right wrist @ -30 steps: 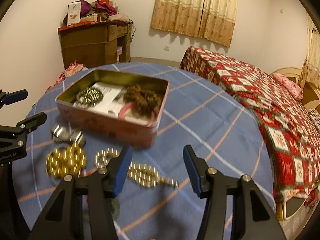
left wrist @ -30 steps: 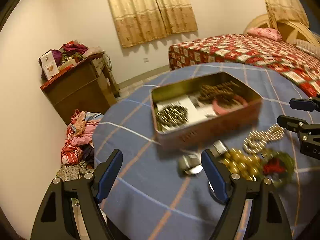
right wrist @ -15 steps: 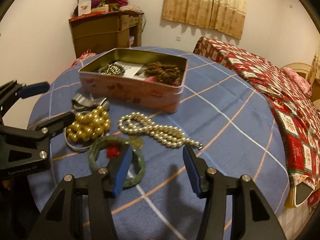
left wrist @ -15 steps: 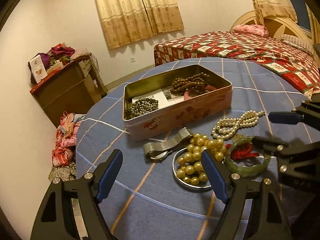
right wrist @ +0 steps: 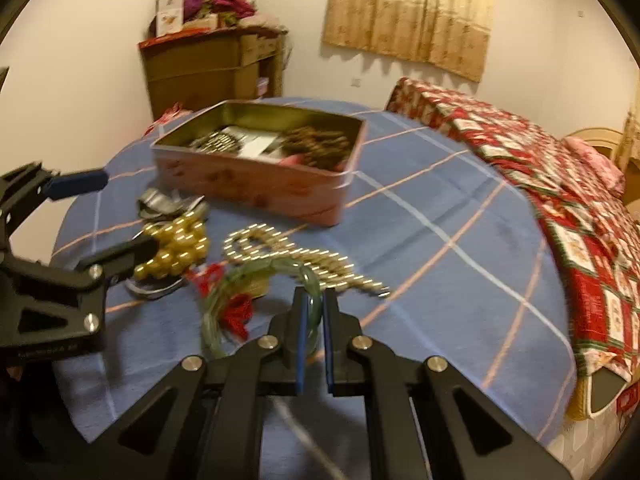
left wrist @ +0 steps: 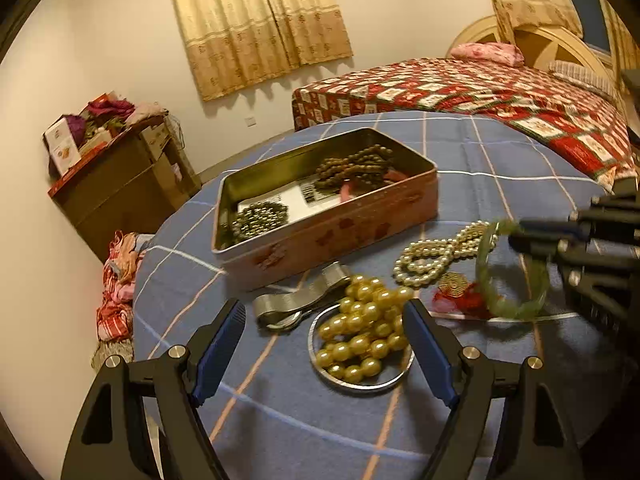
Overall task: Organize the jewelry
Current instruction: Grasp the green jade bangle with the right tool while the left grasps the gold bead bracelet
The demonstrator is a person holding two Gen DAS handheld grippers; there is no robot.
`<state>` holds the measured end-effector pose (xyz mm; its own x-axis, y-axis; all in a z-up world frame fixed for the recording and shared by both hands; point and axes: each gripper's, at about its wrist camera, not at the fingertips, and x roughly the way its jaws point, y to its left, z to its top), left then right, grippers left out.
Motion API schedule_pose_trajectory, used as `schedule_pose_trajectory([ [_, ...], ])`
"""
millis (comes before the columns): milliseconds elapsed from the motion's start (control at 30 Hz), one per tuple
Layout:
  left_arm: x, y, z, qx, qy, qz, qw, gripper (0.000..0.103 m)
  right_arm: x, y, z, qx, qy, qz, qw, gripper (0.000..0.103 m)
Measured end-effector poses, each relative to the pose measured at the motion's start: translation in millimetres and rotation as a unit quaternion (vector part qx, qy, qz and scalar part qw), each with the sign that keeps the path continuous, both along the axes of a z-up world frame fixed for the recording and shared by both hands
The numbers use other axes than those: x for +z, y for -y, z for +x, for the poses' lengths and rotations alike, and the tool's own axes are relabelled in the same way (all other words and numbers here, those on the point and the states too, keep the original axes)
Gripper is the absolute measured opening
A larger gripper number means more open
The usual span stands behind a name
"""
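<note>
My right gripper [right wrist: 314, 300] is shut on the green jade bangle [right wrist: 256, 270], which tilts up off the blue cloth with its red tassel [right wrist: 236, 314] hanging; the bangle also shows in the left wrist view [left wrist: 514, 272]. My left gripper [left wrist: 324, 320] is open and empty, over the yellow bead bracelet [left wrist: 362, 330] lying on a silver bangle [left wrist: 360, 386]. A pearl necklace [left wrist: 436, 250] and a silver watch band [left wrist: 296, 300] lie nearby. The open pink tin [left wrist: 332, 232] holds dark bead strings and a pink bangle.
The round table [left wrist: 280, 412] has a blue checked cloth. A bed with a red quilt [left wrist: 500, 96] stands behind it on the right. A wooden cabinet [left wrist: 120, 188] and a heap of clothes on the floor [left wrist: 120, 276] are on the left.
My right gripper has shut on the green bangle and tipped it up off the cloth. My left gripper has moved closer over the yellow beads.
</note>
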<state>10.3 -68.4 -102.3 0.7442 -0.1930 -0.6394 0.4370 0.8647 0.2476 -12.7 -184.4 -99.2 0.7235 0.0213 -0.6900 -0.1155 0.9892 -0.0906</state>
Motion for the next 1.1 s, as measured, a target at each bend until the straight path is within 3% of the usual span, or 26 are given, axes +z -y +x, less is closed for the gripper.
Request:
schedule_pose_trajectory([
  [233, -12, 15, 7, -0.016, -0.016, 0.015, 0.9996, 0.081, 1, 16, 3, -0.025, 0.008, -0.004, 1.000, 0.008],
  [267, -13, 15, 8, -0.015, -0.018, 0.014, 0.9996, 0.075, 0, 16, 3, -0.025, 0.007, -0.003, 1.000, 0.008],
  [300, -13, 14, 9, -0.019, -0.023, 0.006, 0.9995, 0.053, 0, 16, 4, -0.024, 0.007, -0.003, 1.000, 0.008],
  [367, -12, 11, 10, -0.026, -0.039, -0.007, 0.9989, 0.030, 1, 14, 3, -0.021, 0.010, 0.000, 1.000, 0.008],
  [467, -6, 4, 9, -0.033, -0.047, -0.032, 0.9979, 0.022, 6, 15, 1, -0.019, 0.019, 0.005, 1.000, 0.008],
  [733, 22, -8, -1, -0.034, -0.022, -0.054, 0.9977, 0.022, 15, 17, -1, -0.026, 0.037, 0.007, 0.999, 0.008],
  [767, 26, -10, -2, -0.033, -0.017, -0.057, 0.9977, 0.002, 16, 18, -1, -0.027, 0.039, 0.005, 0.999, 0.008],
  [800, 29, -12, -2, -0.033, -0.016, -0.058, 0.9977, 0.000, 17, 19, -1, -0.029, 0.042, 0.004, 0.999, 0.008],
  [1100, 39, -20, 2, -0.035, -0.016, -0.076, 0.9964, 0.000, 22, 27, -1, -0.039, 0.051, 0.005, 0.998, 0.008],
])
